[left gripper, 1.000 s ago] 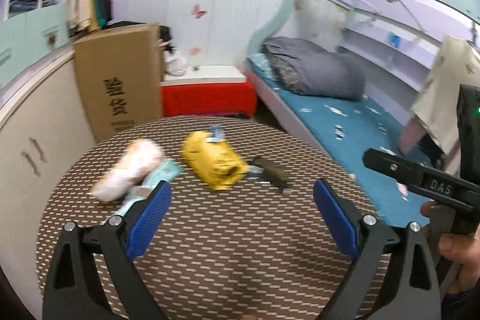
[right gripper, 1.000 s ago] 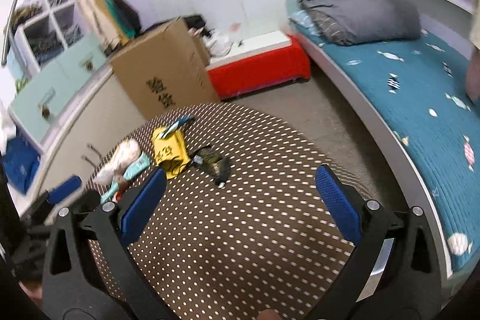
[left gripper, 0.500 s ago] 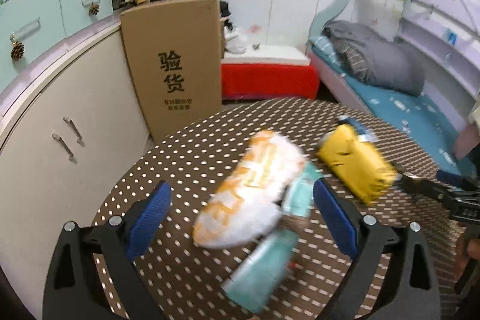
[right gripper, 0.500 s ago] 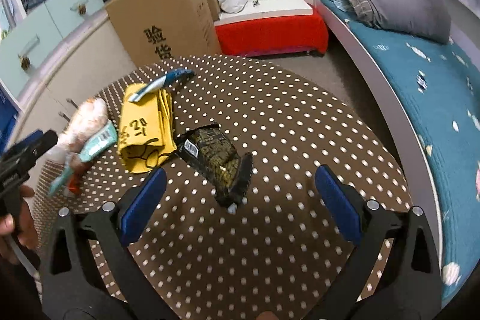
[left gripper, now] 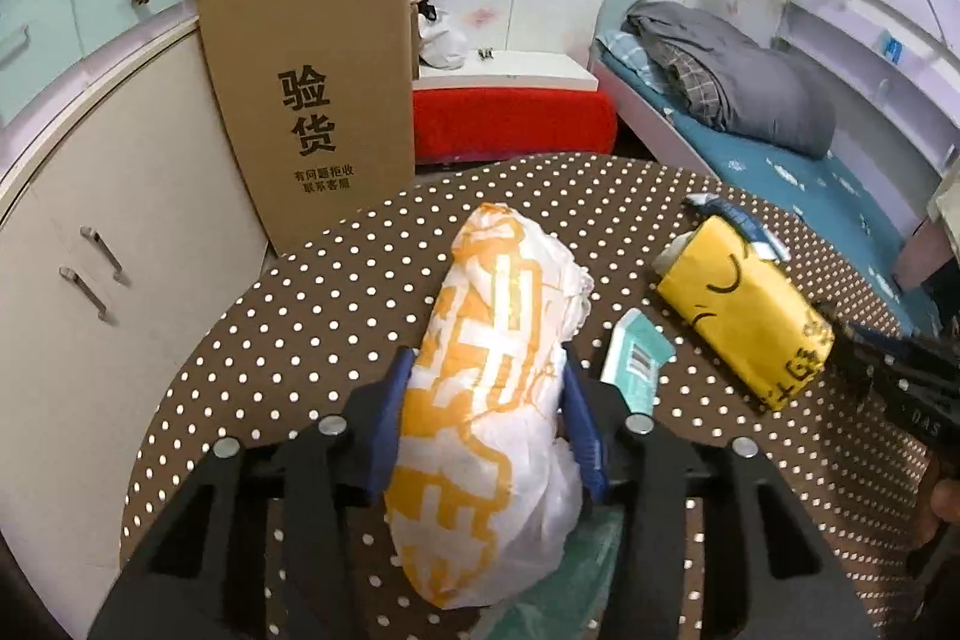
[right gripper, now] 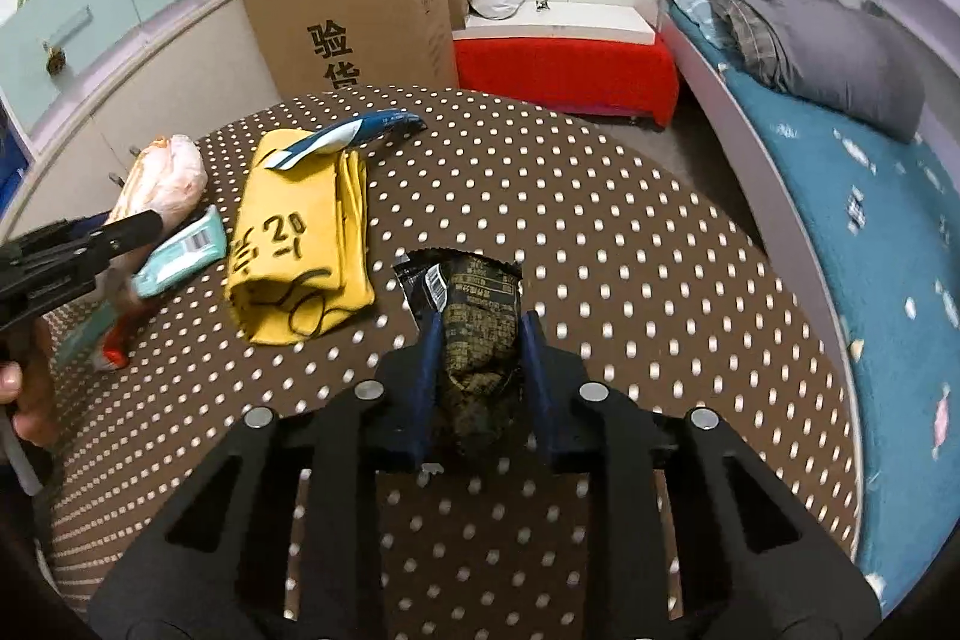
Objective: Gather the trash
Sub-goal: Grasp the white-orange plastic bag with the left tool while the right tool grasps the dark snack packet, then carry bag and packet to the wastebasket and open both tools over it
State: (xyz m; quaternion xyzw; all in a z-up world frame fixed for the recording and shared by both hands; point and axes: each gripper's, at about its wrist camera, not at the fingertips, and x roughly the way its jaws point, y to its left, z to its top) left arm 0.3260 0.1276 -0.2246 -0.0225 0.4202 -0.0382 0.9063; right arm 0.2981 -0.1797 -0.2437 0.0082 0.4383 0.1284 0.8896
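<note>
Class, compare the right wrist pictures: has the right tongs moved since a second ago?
Yes. The right tongs moved forward over the table toward the yellow bag and closed on the dark wrapper.

A white-and-orange crumpled bag (left gripper: 492, 400) lay lengthwise on the desk (left gripper: 336, 316), pinched at its sides. Beside it lay a teal wrapper (left gripper: 636, 364) and a folded yellow bag (right gripper: 300, 244) under a blue-white wrapper (right gripper: 354, 136). A dark snack packet (right gripper: 480, 316) was squeezed.
</note>
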